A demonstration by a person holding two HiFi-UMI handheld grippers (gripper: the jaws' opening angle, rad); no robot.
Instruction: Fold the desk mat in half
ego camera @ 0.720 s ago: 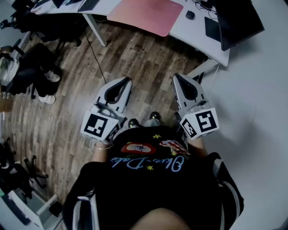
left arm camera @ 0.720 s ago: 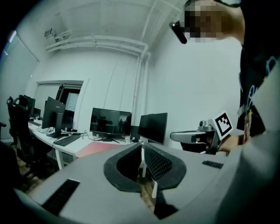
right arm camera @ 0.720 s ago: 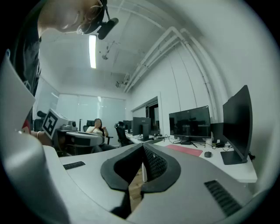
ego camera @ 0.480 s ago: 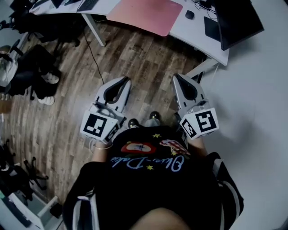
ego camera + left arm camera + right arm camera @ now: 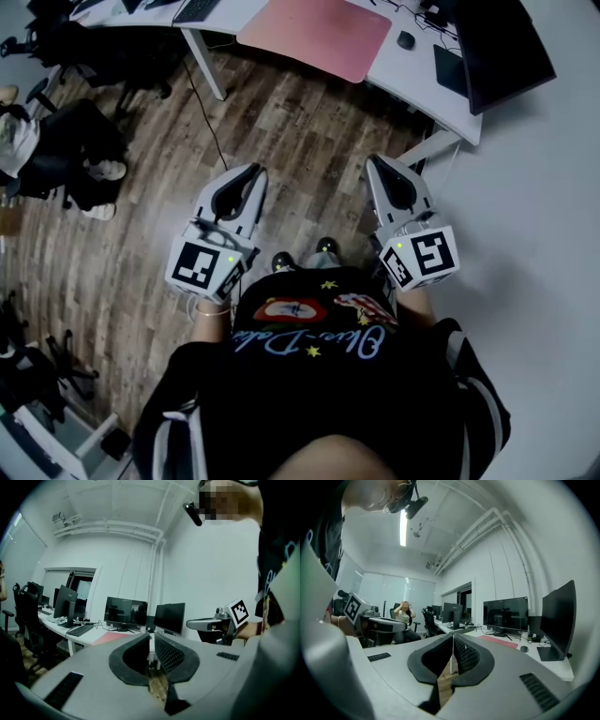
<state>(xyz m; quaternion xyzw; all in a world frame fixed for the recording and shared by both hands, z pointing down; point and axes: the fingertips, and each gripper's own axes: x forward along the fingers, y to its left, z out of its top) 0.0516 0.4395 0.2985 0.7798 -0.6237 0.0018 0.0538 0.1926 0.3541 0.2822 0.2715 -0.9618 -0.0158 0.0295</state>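
Observation:
The pink desk mat (image 5: 317, 33) lies flat on the white desk (image 5: 403, 66) at the top of the head view. It shows as a thin pink strip (image 5: 104, 638) in the left gripper view and again as the same strip (image 5: 501, 641) in the right gripper view. My left gripper (image 5: 254, 172) and right gripper (image 5: 376, 163) are held level in front of the person, over the wooden floor, well short of the desk. Both are shut with nothing between the jaws, which show in the left gripper (image 5: 151, 635) view and the right gripper (image 5: 453, 638) view.
Monitors (image 5: 497, 47), a mouse (image 5: 405, 40) and a keyboard (image 5: 195, 9) stand on the desk around the mat. A cable (image 5: 202, 112) runs across the floor by the desk leg. A seated person (image 5: 56, 155) and office chairs are at the left.
The head view has shifted slightly, so the desk and mat sit a little lower and further right in frame. Both grippers stay shut and side by side.

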